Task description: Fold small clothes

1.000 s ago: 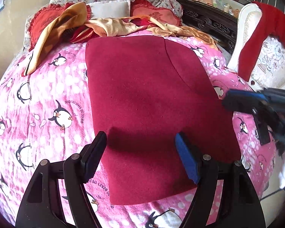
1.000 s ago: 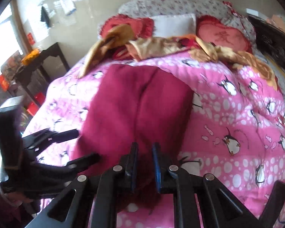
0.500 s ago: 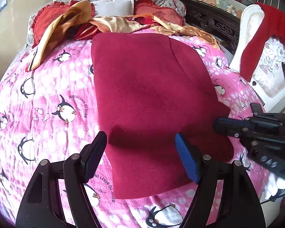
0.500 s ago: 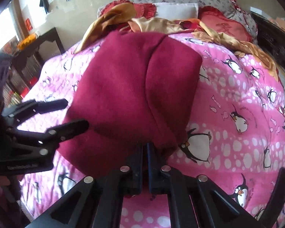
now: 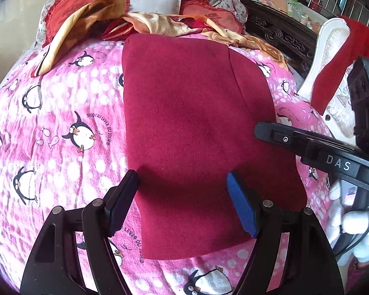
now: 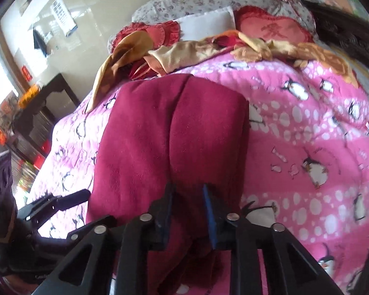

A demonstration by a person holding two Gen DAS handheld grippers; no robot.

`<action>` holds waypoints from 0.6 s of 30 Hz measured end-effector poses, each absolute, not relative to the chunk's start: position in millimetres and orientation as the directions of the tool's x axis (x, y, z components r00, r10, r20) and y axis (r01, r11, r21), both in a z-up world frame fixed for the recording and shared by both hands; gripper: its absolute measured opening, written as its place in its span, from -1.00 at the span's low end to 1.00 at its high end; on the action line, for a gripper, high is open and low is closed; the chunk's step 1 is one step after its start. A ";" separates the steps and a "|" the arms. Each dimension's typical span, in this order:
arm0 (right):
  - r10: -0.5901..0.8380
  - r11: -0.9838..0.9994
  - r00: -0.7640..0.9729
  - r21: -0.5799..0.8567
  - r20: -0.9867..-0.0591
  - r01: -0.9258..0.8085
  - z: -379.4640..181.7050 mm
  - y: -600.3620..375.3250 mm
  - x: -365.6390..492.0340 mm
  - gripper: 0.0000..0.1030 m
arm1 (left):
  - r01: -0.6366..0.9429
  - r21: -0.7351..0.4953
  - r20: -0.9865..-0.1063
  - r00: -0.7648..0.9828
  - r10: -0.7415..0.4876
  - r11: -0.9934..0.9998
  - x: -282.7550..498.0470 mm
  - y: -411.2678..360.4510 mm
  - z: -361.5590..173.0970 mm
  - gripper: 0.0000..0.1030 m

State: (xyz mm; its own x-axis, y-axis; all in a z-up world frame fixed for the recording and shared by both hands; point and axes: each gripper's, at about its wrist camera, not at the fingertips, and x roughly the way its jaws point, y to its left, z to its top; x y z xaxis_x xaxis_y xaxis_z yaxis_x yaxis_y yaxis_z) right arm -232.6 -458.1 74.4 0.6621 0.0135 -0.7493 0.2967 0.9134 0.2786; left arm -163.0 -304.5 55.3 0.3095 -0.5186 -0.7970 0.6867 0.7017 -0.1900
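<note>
A dark red folded garment (image 5: 194, 127) lies flat on the pink penguin bedspread (image 5: 49, 127). My left gripper (image 5: 182, 196) is open and empty, its jaws wide apart over the garment's near edge. My right gripper (image 6: 188, 204) hovers over the garment's near right corner (image 6: 174, 147), its jaws partly open with the red cloth between them; it also shows at the right of the left wrist view (image 5: 265, 129). The left gripper shows in the right wrist view (image 6: 81, 194) beside the garment's left edge.
A heap of yellow and red clothes (image 5: 145, 22) and red heart cushions (image 6: 270, 28) lie at the head of the bed. A white chair with a red garment (image 5: 342, 56) stands to the right. A dark side table (image 6: 44, 105) stands to the left.
My right gripper was shut on the garment's near right corner half a second ago; its jaws have now parted. The left gripper stayed open and drew slightly closer to the garment.
</note>
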 end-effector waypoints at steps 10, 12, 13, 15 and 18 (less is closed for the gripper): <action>0.106 0.930 0.705 0.321 -0.701 0.179 74.9 -444.1 -228.2 0.62 | 0.684 -0.203 -0.795 0.303 -0.526 0.701 -157.6 -303.4 53.1 0.44; 0.086 0.938 0.692 0.292 -0.717 0.185 77.3 -442.1 -227.5 0.61 | 0.683 -0.207 -0.795 0.300 -0.527 0.701 -156.6 -303.1 52.7 0.44; 0.087 0.935 0.691 0.299 -0.717 0.192 78.5 -442.9 -228.1 0.61 | 0.681 -0.208 -0.795 0.301 -0.527 0.702 -156.1 -303.2 52.4 0.44; 0.109 0.918 0.685 0.337 -0.720 0.208 75.4 -447.5 -227.8 0.62 | 0.677 -0.210 -0.795 0.302 -0.526 0.705 -155.8 -303.6 51.6 0.44; 0.124 0.907 0.683 0.362 -0.719 0.217 69.9 -451.5 -227.2 0.62 | 0.679 -0.203 -0.794 0.307 -0.524 0.705 -157.7 -303.8 51.8 0.45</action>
State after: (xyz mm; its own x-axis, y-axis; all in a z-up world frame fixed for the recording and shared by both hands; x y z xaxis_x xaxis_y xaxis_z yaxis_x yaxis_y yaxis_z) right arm -227.2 -451.5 69.9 0.6835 0.1241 -0.7193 0.2167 0.9066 0.3622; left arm -157.7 -303.8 51.8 0.3071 -0.5244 -0.7942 0.6790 0.7055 -0.2032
